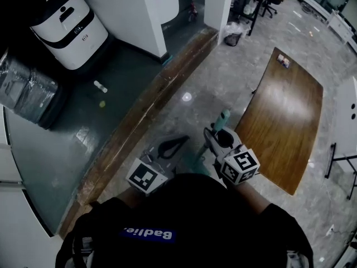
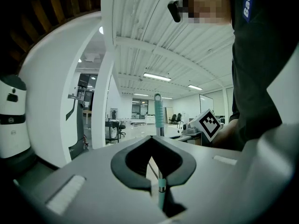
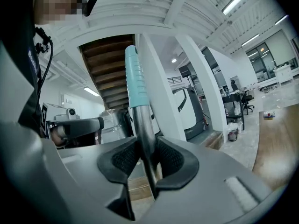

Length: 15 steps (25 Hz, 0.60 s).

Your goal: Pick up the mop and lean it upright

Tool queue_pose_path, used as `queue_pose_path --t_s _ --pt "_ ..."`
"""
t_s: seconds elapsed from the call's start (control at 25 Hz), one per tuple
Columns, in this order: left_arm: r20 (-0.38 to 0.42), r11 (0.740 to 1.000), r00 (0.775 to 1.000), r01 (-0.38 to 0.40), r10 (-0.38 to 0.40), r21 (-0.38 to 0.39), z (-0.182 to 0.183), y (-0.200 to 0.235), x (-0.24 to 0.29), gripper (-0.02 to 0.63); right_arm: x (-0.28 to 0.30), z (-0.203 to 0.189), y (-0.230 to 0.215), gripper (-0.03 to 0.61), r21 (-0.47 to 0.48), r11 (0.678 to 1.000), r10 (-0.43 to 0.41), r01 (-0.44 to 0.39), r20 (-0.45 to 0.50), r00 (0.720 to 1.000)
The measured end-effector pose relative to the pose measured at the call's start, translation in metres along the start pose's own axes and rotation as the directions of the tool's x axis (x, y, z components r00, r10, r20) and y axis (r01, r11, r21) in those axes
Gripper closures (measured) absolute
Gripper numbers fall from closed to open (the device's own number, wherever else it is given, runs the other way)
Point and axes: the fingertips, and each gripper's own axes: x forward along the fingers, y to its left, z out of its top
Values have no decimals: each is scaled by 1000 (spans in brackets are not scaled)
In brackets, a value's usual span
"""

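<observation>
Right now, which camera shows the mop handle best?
The right gripper view: the mop handle stands big and close, pinched by the fingers of the right gripper. The left gripper view shows it thin and farther off; the head view only its teal tip.

The head camera is looking steeply down from above the person's shoulders onto the floor [image 1: 234, 77], taking in the left hand-held gripper [image 1: 174, 145] and the right hand-held gripper [image 1: 215, 138] close below. The left gripper camera is riding behind its own jaws, facing slightly upward across the hall, with the mop handle [image 2: 158, 111] and the other gripper's marker cube [image 2: 207, 123] near. The right gripper camera is tilting up toward the ceiling [image 3: 154, 8], very near the same handle, which all three views are sharing.
</observation>
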Motion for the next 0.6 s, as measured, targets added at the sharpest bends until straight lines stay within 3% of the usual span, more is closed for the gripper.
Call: queue_pose_path --t_s 0.16,0.36,0.6 --pt "-28 994 994 -108 108 -23 -10 -3 -15 595 -2 -7 12 467 -1 997 82 -82 -10 997" --pt "-68 971 971 -234 231 -41 -26 -9 -33 595 4 -17 26 466 -16 978 208 -209 -39 977" --pt "-18 949 950 -313 313 -42 -21 -10 -68 595 14 -21 65 466 -42 958 280 -283 -73 957"
